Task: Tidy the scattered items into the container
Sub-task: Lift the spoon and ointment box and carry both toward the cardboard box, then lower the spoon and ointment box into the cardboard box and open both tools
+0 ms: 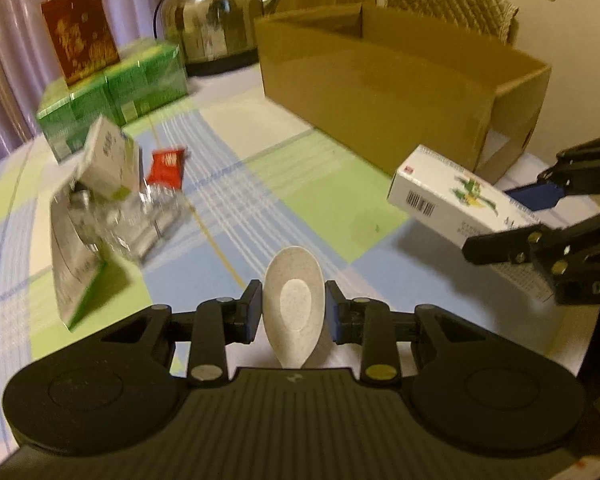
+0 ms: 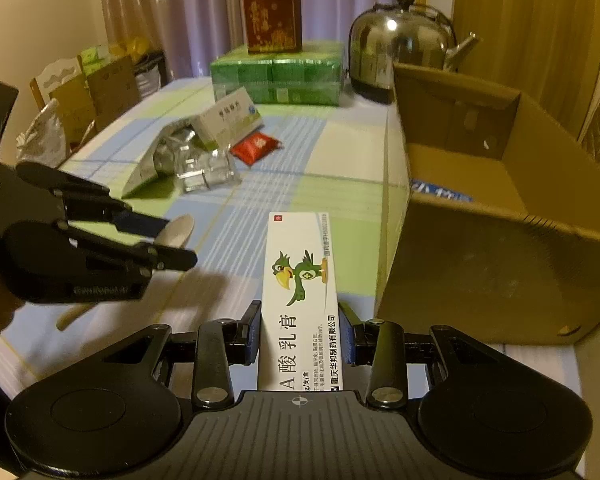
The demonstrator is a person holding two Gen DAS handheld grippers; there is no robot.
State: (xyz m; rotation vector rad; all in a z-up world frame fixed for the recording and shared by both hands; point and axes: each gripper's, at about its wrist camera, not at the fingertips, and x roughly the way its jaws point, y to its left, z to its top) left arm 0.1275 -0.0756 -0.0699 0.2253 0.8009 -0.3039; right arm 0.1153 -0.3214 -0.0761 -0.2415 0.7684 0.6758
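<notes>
Black ribbed gripper bodies, silver screws, blue-padded fingers.

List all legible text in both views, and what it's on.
"酸乳膏": white box held in the right gripper.
"重庆华邦制药有限公司": same box, along its edge.
"A": same box, near end.
Barcode digits, small print on that box, the left gripper body, red packet, small leaning box: too blurred.

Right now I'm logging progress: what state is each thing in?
Left gripper: shut on speckled white spoon.
Right gripper: shut on white ointment box with green bird.
Brown cardboard box: open-topped.
Red sachet: on table.
Steel kettle: lid on.
</notes>
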